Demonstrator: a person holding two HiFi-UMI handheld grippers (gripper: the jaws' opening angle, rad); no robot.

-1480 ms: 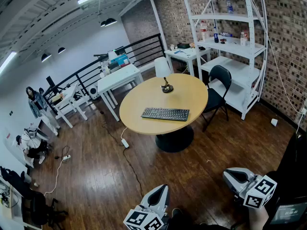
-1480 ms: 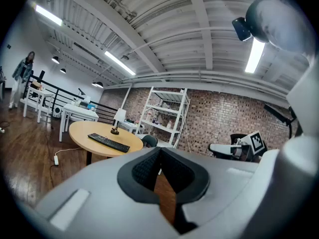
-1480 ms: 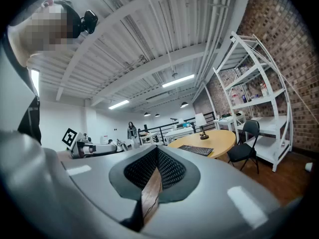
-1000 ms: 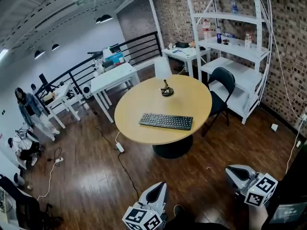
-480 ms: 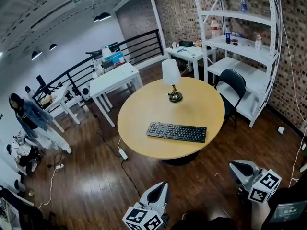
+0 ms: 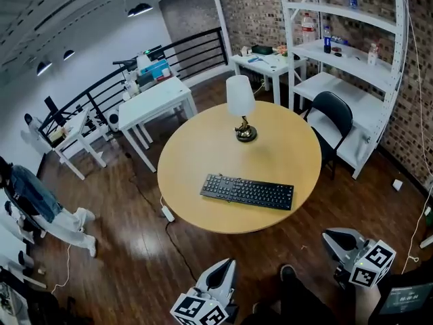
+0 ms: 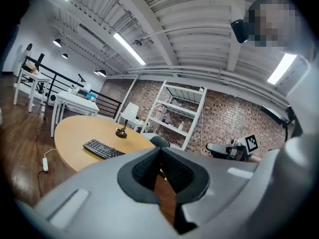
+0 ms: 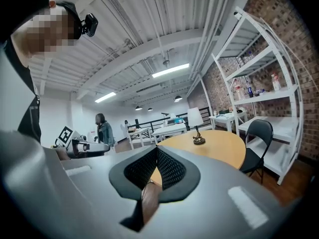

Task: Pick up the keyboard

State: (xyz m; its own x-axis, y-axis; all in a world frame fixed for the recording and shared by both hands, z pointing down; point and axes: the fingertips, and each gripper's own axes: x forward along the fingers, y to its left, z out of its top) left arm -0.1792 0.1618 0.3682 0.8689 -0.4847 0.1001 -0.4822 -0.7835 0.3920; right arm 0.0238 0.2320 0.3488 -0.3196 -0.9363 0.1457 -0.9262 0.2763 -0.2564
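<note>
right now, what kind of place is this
Probably a loft-style office or workshop on an upper level: a red brick wall, a black metal railing along the floor's edge, and a round light-wood table carrying a black keyboard.

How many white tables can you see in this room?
3 white tables: one left of the lamp, one by the brick wall, one far left by the railing; others may be hidden.

Table (image 6: 196,158): round, light wood — on a dark plank floor (image 6: 122,249).
Table lamp (image 6: 240,105): white shade, upright, far half.
Keyboard (image 6: 247,191): black, flat — near half (apart from the table lamp).
</note>
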